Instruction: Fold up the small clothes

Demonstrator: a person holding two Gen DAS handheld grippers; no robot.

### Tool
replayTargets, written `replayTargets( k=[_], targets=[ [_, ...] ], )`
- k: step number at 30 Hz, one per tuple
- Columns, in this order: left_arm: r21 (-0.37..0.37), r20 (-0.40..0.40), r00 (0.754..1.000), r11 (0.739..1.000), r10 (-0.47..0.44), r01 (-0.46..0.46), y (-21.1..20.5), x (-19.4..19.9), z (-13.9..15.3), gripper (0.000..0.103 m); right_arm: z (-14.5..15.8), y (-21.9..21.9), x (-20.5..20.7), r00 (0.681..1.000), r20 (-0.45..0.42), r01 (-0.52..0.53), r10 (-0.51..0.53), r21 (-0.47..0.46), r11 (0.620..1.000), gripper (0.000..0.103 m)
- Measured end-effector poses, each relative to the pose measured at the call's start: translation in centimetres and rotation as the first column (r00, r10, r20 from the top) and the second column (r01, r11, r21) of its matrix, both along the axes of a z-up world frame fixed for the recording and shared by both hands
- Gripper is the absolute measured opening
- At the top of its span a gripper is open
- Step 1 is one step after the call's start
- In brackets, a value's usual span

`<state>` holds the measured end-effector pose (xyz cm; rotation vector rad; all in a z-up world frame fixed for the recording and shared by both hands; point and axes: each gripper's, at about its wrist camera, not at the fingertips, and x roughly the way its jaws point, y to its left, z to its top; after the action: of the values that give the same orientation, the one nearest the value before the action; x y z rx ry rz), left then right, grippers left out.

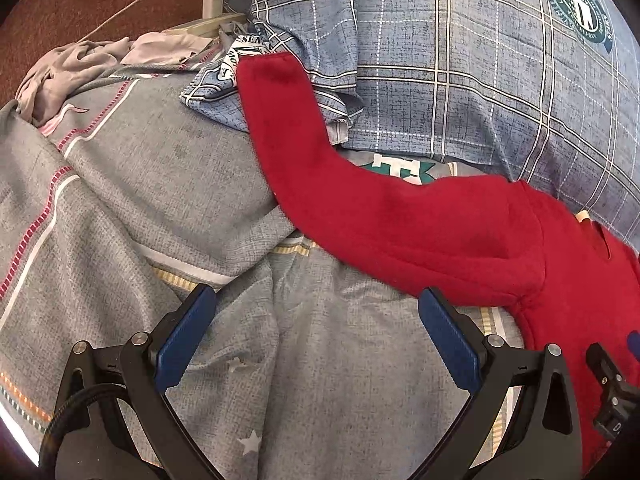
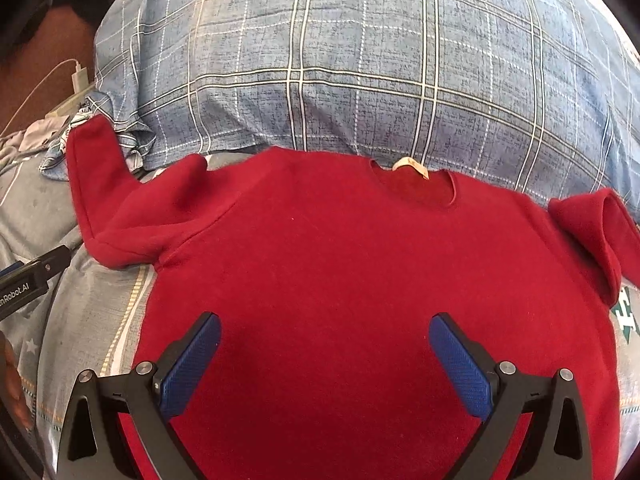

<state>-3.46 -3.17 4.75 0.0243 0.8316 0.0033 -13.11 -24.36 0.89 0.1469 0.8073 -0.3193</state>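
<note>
A small red sweater (image 2: 340,264) lies spread flat on the bed, neck opening and label (image 2: 412,168) toward the pillow. Its left sleeve (image 1: 320,152) stretches out and up onto the pillow's corner; the right sleeve (image 2: 596,232) is bent back on itself. My right gripper (image 2: 324,344) is open and empty, hovering over the sweater's body. My left gripper (image 1: 316,316) is open and empty over the grey bedsheet, just left of the sweater's left armpit. The left gripper's tip also shows at the left edge of the right wrist view (image 2: 36,276).
A big blue plaid pillow (image 2: 360,80) lies behind the sweater. The bed has a grey striped sheet (image 1: 120,184). A crumpled pale garment (image 1: 68,68) lies at the far left. A white charger and cable (image 1: 210,0) sit by the bed's edge.
</note>
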Motion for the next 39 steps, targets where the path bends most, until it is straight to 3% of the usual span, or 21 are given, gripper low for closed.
replayTargets(
  k=[23,33,39],
  targets=[
    [-0.003,-0.007,1.000,1.000,-0.014,0.014,-0.2,0.0,-0.2,0.102,-0.6,-0.2,0.2,1.000,-0.014,0.005,-0.005,0.018,1.000,0.103],
    [-0.059,-0.001,0.994,0.992,-0.110,0.110,-1.8,-0.6,0.2,0.102,0.1,-0.9,-0.9,0.998,-0.015,0.065,-0.065,-0.010,0.998,0.103],
    [-0.089,0.029,0.974,0.970,-0.224,0.225,-3.8,-1.7,0.8,0.102,0.6,-1.8,-2.0,0.993,-0.012,0.118,-0.118,-0.005,0.993,0.103]
  ],
)
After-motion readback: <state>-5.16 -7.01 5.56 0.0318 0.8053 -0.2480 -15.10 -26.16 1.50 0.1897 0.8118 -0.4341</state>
